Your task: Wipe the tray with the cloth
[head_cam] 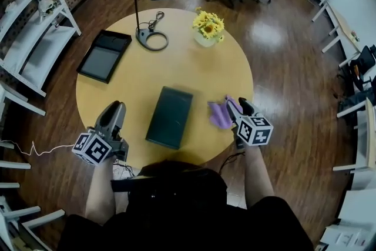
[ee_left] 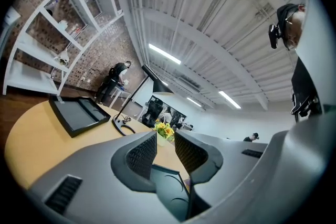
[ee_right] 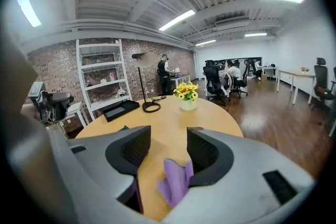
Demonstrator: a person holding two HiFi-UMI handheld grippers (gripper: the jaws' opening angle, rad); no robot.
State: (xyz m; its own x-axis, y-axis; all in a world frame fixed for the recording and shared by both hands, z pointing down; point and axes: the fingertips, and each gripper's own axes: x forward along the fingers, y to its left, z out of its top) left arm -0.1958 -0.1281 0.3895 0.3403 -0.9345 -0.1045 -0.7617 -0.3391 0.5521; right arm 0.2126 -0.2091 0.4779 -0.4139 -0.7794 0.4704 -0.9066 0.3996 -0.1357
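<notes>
Head view shows us the dark tray (head_cam: 170, 117) in the middle of the table (head_cam: 194, 67), the purple cloth (head_cam: 219, 114) just right of it. Our right gripper (head_cam: 235, 107) tilts down over the cloth, jaws wide and not clamping it. Our left gripper (head_cam: 115, 107), level, holds nothing, jaws slightly apart.

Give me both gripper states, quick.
Left gripper: open a little, empty.
Right gripper: open; the purple cloth lies between its jaws, not clamped.
</notes>
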